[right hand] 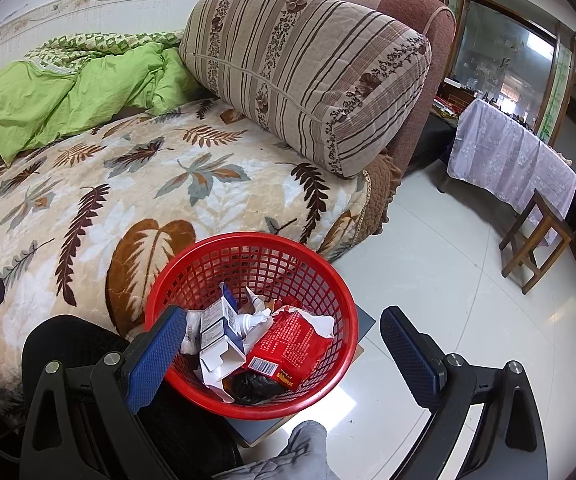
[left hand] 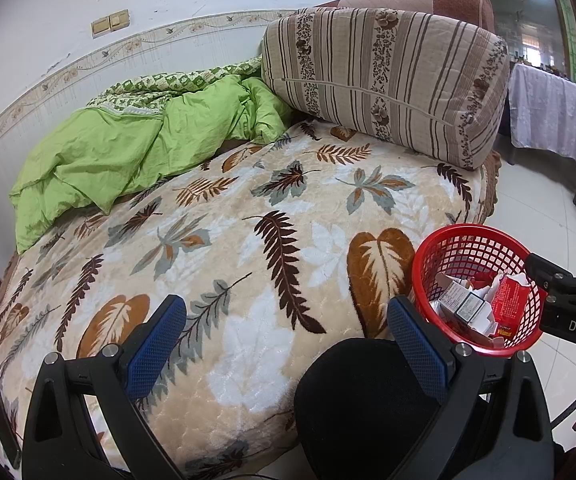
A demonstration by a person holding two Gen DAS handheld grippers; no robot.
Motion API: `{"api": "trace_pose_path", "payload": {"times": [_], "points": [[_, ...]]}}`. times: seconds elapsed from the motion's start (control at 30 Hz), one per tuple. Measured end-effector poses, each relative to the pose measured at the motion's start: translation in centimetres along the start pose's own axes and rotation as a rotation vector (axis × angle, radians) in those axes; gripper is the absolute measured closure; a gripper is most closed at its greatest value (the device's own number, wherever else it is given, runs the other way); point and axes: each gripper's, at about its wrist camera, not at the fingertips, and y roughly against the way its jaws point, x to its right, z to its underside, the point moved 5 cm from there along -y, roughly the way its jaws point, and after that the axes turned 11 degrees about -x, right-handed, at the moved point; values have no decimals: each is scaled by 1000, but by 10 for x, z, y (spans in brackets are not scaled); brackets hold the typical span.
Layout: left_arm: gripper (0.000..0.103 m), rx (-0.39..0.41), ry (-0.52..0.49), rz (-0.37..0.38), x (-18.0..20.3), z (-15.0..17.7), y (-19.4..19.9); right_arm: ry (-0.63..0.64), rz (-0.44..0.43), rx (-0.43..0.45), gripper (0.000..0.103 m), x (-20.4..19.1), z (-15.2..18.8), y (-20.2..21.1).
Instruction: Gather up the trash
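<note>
Red plastic mesh forms the basket (right hand: 256, 268) that holds the collected trash; it sits beside the bed edge, on a flat grey board above the white tiled floor (right hand: 440, 300). Inside it you see a torn red packet (right hand: 288, 344), a white-and-blue carton (right hand: 218, 332), scraps of white paper and a black crumpled item (right hand: 254, 388). Your right gripper (right hand: 284, 356) is spread wide with nothing between its blue pads (right hand: 152, 356); the left pad overlaps the basket's near rim in this view, the right pad stands over bare floor. Your left gripper (left hand: 288, 344) is likewise wide open and empty, held above the leaf-patterned blanket (left hand: 248, 220), with the basket (left hand: 468, 248) just to its right. No trash shows on the blanket. A green quilt (left hand: 128, 148) lies bunched at the far side, next to a striped cushion (left hand: 388, 80). A dark rounded shape (left hand: 352, 400) sits under the left gripper; you cannot tell what it is.
</note>
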Motion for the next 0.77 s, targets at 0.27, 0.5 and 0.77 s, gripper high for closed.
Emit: {"api": "trace_pose_path", "payload": {"times": [0.27,0.5,0.77], "points": [[3,-39,101,24,-27,-1,-6,19,-40,23,4,-12,-21,-3],[3,-90,288,-75,-112,10,-26,157,-144,68,4,-83,-63,-10],[3,-278,565,-170,-225,51,-93,360,-340,-8,4,-234,-94,-50]]}}
